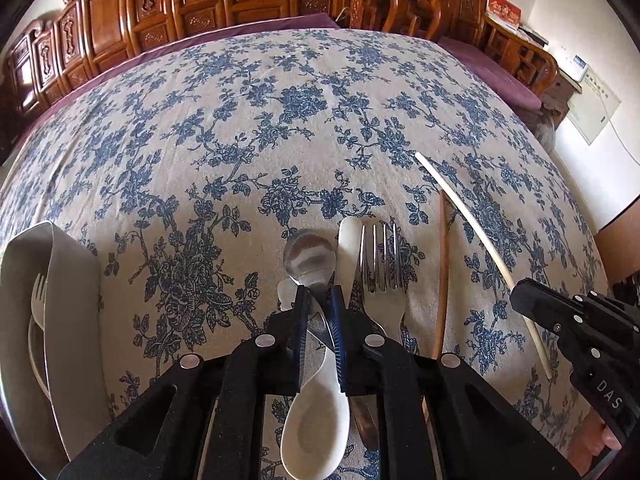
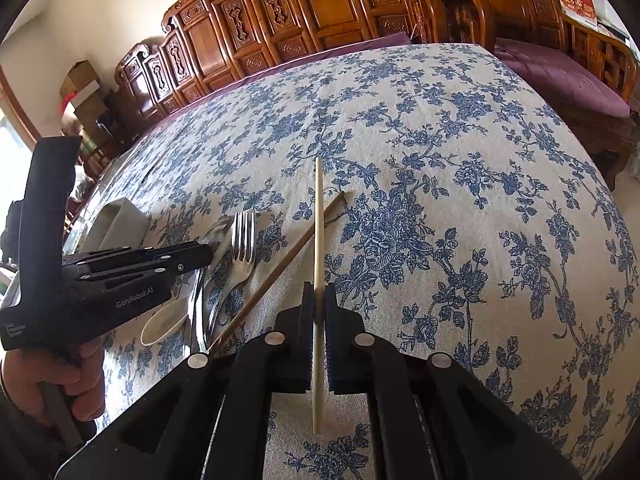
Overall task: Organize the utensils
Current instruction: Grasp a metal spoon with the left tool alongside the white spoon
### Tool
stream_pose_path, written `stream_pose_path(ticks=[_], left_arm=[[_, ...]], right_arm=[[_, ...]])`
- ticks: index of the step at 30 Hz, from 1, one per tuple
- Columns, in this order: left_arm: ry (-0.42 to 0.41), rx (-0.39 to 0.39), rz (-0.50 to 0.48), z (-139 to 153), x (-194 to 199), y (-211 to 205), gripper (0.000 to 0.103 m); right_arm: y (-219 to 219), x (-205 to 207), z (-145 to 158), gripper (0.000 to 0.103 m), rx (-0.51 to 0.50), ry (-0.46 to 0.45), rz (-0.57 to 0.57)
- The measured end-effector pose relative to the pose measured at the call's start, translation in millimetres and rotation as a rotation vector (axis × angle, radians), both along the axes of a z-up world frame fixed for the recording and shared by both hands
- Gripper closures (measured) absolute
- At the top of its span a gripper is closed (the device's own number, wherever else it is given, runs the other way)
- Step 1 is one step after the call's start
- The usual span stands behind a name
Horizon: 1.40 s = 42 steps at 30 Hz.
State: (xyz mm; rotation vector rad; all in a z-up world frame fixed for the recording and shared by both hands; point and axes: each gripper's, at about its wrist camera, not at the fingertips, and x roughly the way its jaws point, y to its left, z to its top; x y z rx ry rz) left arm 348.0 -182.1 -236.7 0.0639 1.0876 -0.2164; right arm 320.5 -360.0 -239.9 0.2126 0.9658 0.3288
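Down at the near edge of the table, the left gripper [image 1: 320, 300] has its jaws drawn narrow around the neck of a metal spoon [image 1: 310, 258], the blue pads [image 1: 338, 328] pressing its handle from either side while its bowl sticks out just past the fingertips. Under that gripper lies a white ceramic spoon [image 1: 316, 432], bowl toward the near edge and handle running up beside a metal fork [image 1: 382, 268], which lies tines away from the near edge. Just right of the fork lies a brown chopstick [image 1: 441, 276], flat on the blue flowered tablecloth [image 1: 280, 120]. Beyond it, the right gripper [image 2: 319, 300] is clamped tight on a pale chopstick [image 2: 318, 220], which runs straight out between the pads [image 2: 334, 340] and also pokes back toward the camera. In the right wrist view the pale stick crosses over the brown one near its far tip; whether they touch cannot be told. At the left edge of the table sits a grey tray [image 1: 60, 280] with another fork [image 1: 38, 304] lying in one of its slots. A person's hand [image 2: 80, 376] grips the handle of the left gripper. Carved wooden furniture [image 1: 200, 4] stands behind the far edge of the table.
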Motion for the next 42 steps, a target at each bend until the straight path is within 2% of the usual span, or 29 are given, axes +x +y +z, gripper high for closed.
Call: stream_pose_path(ticks=[4, 16, 24, 26, 29, 36, 42], left_arm=[[-0.022, 0.023, -0.015, 2.6, -4.6, -5.0, 0.099], [-0.097, -0.042, -0.027, 36.5, -16.1, -2.3, 0.099], [-0.135, -0.072, -0.036, 56.9, -31.1, 12.4, 0.099], [-0.152, -0.076, -0.041, 62.2, -37.0, 18.0, 0.103], [-0.168, -0.092, -0.05, 68.1, -43.7, 25.1, 0.103], [-0.125, -0.083, -0.039, 55.4, -34.5, 33.2, 0.103], [-0.076, -0.06, -0.055, 35.9, -9.8, 22.2, 0.103]], right_arm=[[0.3, -0.2, -0.2, 0.097, -0.001, 0.0, 0.0], [4.9, -1.3, 3.0, 0.097, -0.014, -0.006, 0.008], [22.9, -6.1, 7.7, 0.097, -0.053, -0.025, 0.039], [27.3, -8.5, 10.6, 0.097, -0.064, -0.034, 0.045], [32.7, -11.5, 13.8, 0.097, -0.073, -0.043, 0.046], [32.8, -12.7, 11.7, 0.097, -0.082, -0.037, 0.023], [19.5, -7.6, 6.6, 0.097, -0.081, -0.025, 0.004]])
